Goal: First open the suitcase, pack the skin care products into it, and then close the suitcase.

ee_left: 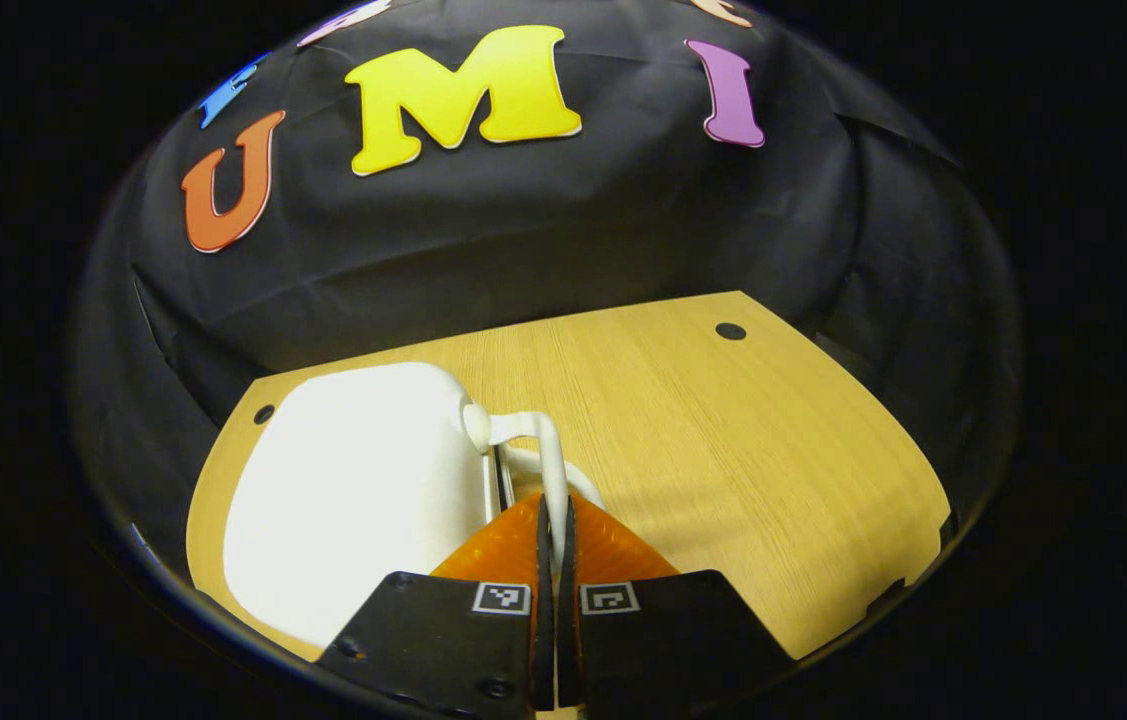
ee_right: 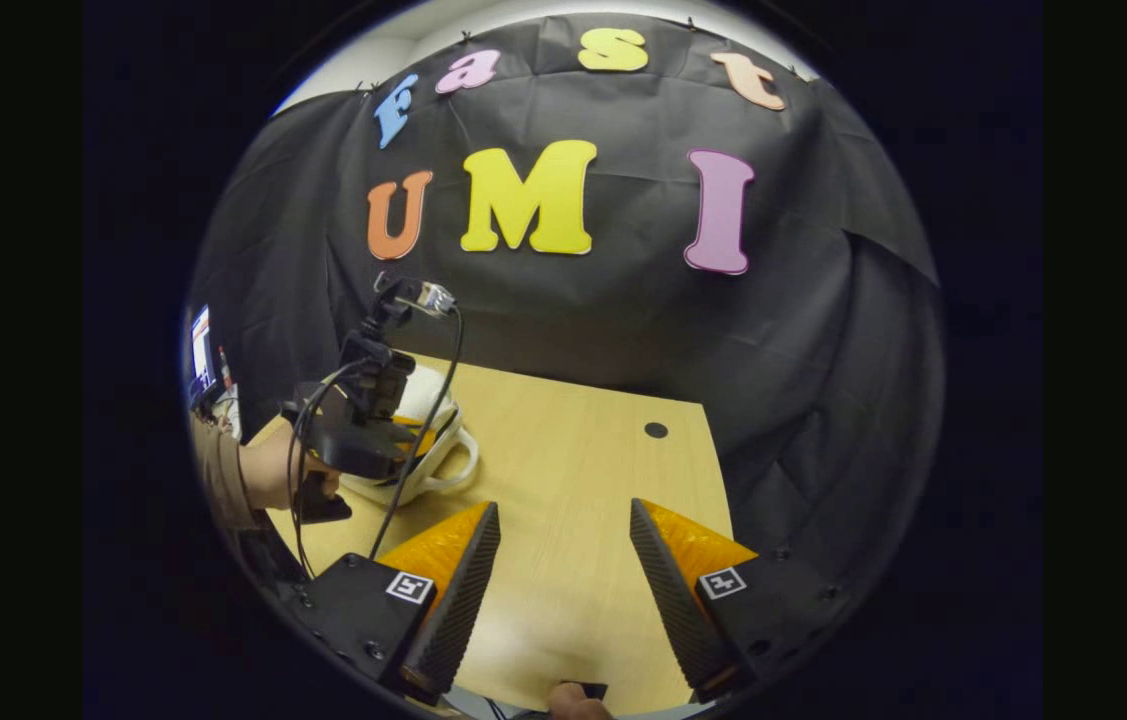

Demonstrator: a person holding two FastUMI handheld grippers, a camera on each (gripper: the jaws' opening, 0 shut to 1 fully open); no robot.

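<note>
Wooden table (ee_left: pixel 723 450) – white suitcase (ee_left: pixel 353 490) lies closed, black cloth behind.

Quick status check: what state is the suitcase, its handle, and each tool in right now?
Suitcase: white, lying flat on the table, lid down.
Handle: pinched between the left tool's fingers.
Left tool: shut on the handle.
Right tool: open, holding nothing, over bare table.

suitcase (ee_right: pixel 423 440) partly behind left tongs (ee_right: pixel 363 450)
</note>
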